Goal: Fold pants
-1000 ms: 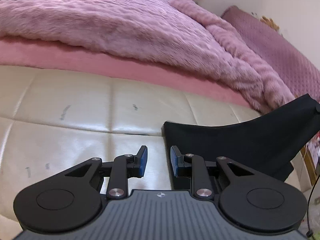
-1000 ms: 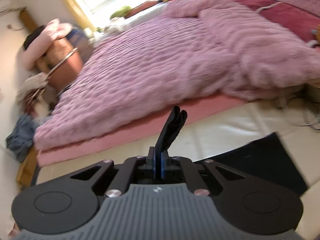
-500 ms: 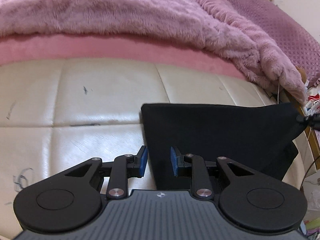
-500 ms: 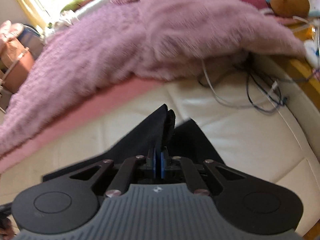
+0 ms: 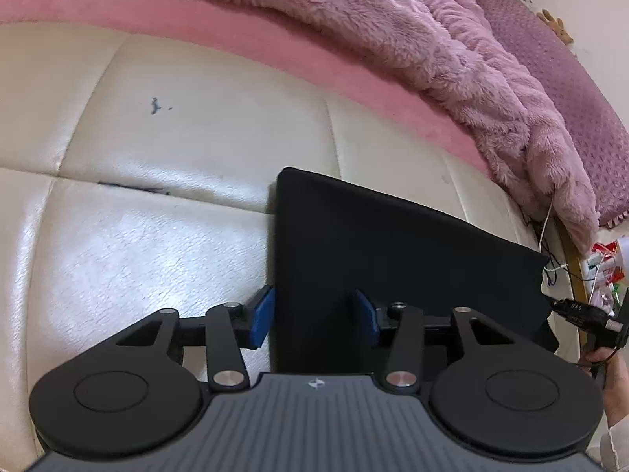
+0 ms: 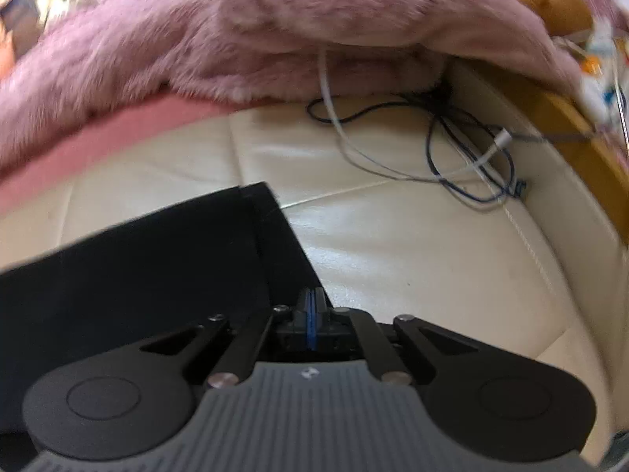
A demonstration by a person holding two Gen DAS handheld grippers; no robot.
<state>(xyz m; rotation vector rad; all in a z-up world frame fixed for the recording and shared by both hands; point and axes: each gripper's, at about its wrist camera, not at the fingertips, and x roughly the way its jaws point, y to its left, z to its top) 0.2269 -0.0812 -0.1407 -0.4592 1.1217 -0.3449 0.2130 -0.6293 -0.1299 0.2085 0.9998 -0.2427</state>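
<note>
Black pants (image 5: 393,259) lie folded flat on the cream leather bench (image 5: 157,236). My left gripper (image 5: 314,316) hangs low over their left edge. Its jaws are opening, and the blue pads (image 5: 262,318) stand apart on either side of the fabric's edge without pressing on it. In the right wrist view the pants (image 6: 157,275) spread to the left. My right gripper (image 6: 312,324) is shut on their right-hand edge, low over the bench (image 6: 432,275).
A fluffy pink blanket (image 5: 393,31) and a pink mattress edge (image 5: 275,51) border the bench at the back. Loose cables (image 6: 452,149) lie on the bench beyond the right gripper. A wooden edge (image 6: 582,149) runs along the right. A person's hand (image 5: 613,377) shows at the right border.
Both grippers came down toward the bench. The right gripper lowered the raised end of the pants until the fabric lay flat. The left jaws widened over the pants' left edge.
</note>
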